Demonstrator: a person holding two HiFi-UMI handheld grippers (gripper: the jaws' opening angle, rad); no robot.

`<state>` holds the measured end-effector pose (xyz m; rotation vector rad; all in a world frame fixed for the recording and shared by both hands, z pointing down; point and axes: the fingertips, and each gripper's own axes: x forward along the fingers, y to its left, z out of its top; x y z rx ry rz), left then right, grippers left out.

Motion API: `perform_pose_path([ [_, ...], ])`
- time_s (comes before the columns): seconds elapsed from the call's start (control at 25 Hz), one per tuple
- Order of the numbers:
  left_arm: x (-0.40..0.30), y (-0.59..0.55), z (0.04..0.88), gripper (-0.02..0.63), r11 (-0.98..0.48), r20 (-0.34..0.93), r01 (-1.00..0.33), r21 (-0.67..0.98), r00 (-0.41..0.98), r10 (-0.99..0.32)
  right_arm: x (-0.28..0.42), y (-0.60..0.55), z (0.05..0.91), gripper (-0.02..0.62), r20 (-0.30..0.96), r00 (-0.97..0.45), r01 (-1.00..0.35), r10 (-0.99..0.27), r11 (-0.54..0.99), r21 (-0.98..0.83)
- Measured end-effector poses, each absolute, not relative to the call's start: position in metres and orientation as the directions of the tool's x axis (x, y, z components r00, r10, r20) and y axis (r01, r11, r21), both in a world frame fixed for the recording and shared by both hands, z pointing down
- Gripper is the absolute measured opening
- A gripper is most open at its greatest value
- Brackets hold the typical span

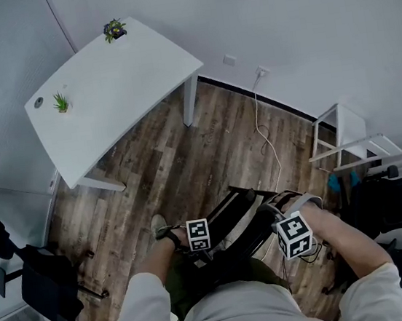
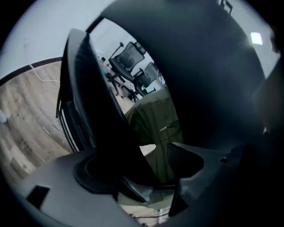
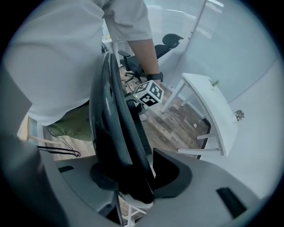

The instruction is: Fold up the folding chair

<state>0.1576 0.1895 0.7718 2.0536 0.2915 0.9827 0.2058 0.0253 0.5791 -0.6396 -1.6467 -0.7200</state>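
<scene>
Steep overhead; two close-ups on chair (image 1: 232,218)

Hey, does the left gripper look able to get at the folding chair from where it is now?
Likely yes: the folding chair stands between the open jaws of the left gripper, close against one with a gap to the other, and nothing blocks it.

Plank floor (image 1: 166,175), white table (image 1: 118,86), two potted plants (image 1: 115,30) (image 1: 61,102)

Chair (image 1: 231,222) is standing on floor (image 1: 186,158) right before the person, left gripper (image 2: 146,168) sitting at its left edge, right gripper (image 3: 137,175) at its right, table (image 1: 115,94) behind-left, rack (image 1: 345,141) behind-right.
</scene>
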Motion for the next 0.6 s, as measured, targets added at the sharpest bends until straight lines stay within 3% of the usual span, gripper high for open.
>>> perform_pose_path([
  [0.28,0.132,0.161,0.749,0.371,-0.478,0.375,-0.218,0.851,0.889,0.262,0.202,0.033,0.577,0.143,0.982,-0.177,0.772,0.060,0.628,0.101],
  [0.36,0.118,0.148,0.743,0.356,-0.393,0.293,-0.221,0.893,0.947,0.134,0.200,0.037,0.577,0.126,0.983,-0.172,0.781,0.068,0.617,0.094],
  [0.44,0.103,0.135,0.738,0.391,-0.336,0.234,-0.224,0.915,0.972,-0.010,0.198,0.039,0.578,0.117,0.982,-0.173,0.778,0.073,0.622,0.090],
  [0.6,0.067,0.109,0.715,0.352,-0.244,0.071,-0.149,0.958,0.951,-0.301,0.199,0.045,0.574,0.096,0.984,-0.152,0.778,0.095,0.625,0.059],
])
